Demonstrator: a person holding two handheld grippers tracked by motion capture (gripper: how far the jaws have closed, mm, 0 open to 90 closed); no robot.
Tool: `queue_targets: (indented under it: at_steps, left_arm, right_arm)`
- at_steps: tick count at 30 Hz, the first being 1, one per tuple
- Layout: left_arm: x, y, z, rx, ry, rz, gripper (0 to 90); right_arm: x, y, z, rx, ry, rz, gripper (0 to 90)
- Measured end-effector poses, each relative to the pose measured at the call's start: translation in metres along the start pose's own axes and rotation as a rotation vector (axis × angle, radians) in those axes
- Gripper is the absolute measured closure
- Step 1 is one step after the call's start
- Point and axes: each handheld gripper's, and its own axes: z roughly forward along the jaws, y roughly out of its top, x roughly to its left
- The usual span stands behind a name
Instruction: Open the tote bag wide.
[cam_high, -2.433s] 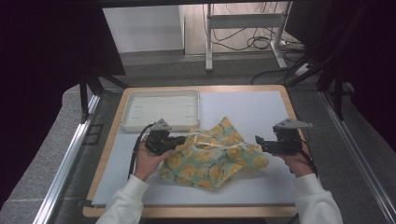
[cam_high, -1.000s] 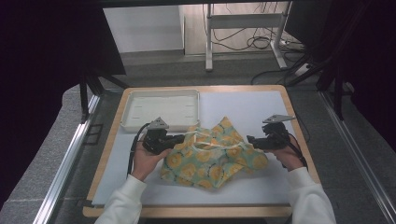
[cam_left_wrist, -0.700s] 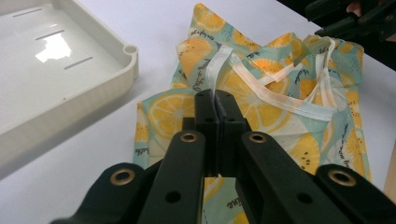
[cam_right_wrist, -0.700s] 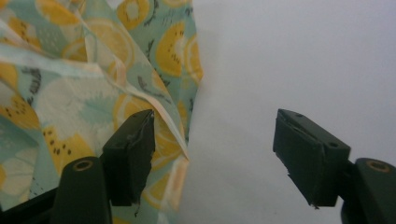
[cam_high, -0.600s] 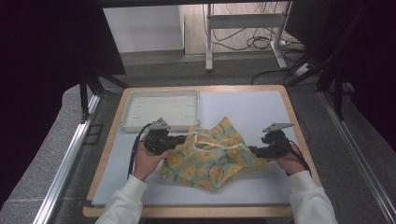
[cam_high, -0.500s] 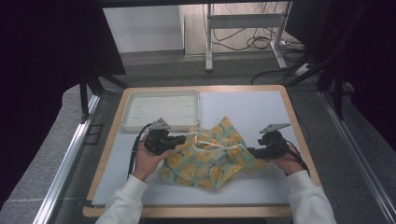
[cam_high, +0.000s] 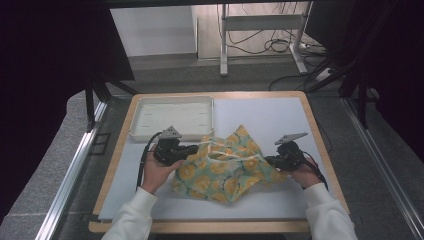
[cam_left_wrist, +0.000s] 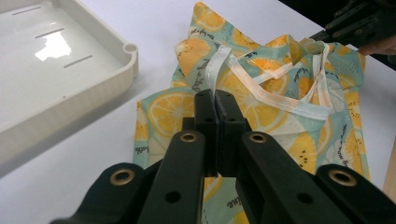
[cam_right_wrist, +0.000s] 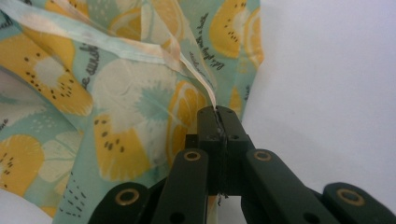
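Observation:
A crumpled cloth (cam_high: 220, 167) printed with orange and lemon slices on pale green, edged in white trim, lies on the white mat (cam_high: 270, 117). My left gripper (cam_high: 189, 150) is at its left edge, jaws shut on the white trim (cam_left_wrist: 212, 74) of the cloth (cam_left_wrist: 275, 107). My right gripper (cam_high: 270, 161) is at the cloth's right edge; its jaws have just been closing and now pinch the trimmed hem (cam_right_wrist: 198, 81) of the cloth (cam_right_wrist: 116, 93). In the left gripper view the right gripper (cam_left_wrist: 322, 36) shows at the far corner.
A white tray (cam_high: 172, 117) stands at the mat's back left, just behind my left gripper; its corner (cam_left_wrist: 126, 51) lies close to the cloth. The wooden table edge (cam_high: 320, 145) runs past my right hand. Bare mat (cam_right_wrist: 327, 70) lies right of the cloth.
My right gripper moved left to the cloth's right edge, dropped onto it and shut on the hem. The left gripper and the cloth's left side stayed put.

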Motion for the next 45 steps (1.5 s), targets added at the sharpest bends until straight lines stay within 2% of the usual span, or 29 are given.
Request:
queue_targets:
  at_steps: [12, 13, 17, 21, 27, 30, 37, 45]
  left_arm:
    - [0.0, 0.0, -0.001, -0.008, 0.005, -0.001, 89.9]
    - [0.0, 0.0, -0.001, -0.009, 0.005, 0.0, 89.9]
    - [0.0, 0.0, -0.002, -0.016, 0.01, -0.002, 89.9]
    - [0.0, 0.001, -0.005, -0.026, 0.014, -0.002, 90.0]
    - [0.002, 0.001, -0.01, -0.046, 0.017, -0.006, 90.0]
    - [0.001, 0.001, -0.014, -0.059, 0.006, -0.009, 90.0]
    - [0.0, 0.001, -0.022, -0.082, -0.004, -0.007, 90.0]
    - [-0.006, -0.001, -0.028, -0.086, -0.008, 0.005, 90.0]
  right_arm:
    - [-0.008, 0.003, -0.025, -0.123, -0.073, 0.042, 89.2]
    - [-0.009, 0.004, -0.027, -0.15, -0.083, 0.049, 89.1]
    - [-0.008, 0.006, -0.031, -0.185, -0.089, 0.049, 89.1]
    - [-0.004, 0.008, -0.036, -0.226, -0.076, 0.041, 89.1]
    - [-0.001, 0.011, -0.047, -0.283, -0.091, 0.039, 89.1]
    - [-0.001, 0.011, -0.051, -0.308, -0.089, 0.043, 89.1]
    - [0.004, 0.012, -0.056, -0.332, -0.046, 0.037, 89.0]
    - [0.005, 0.011, -0.057, -0.345, -0.034, 0.042, 89.0]
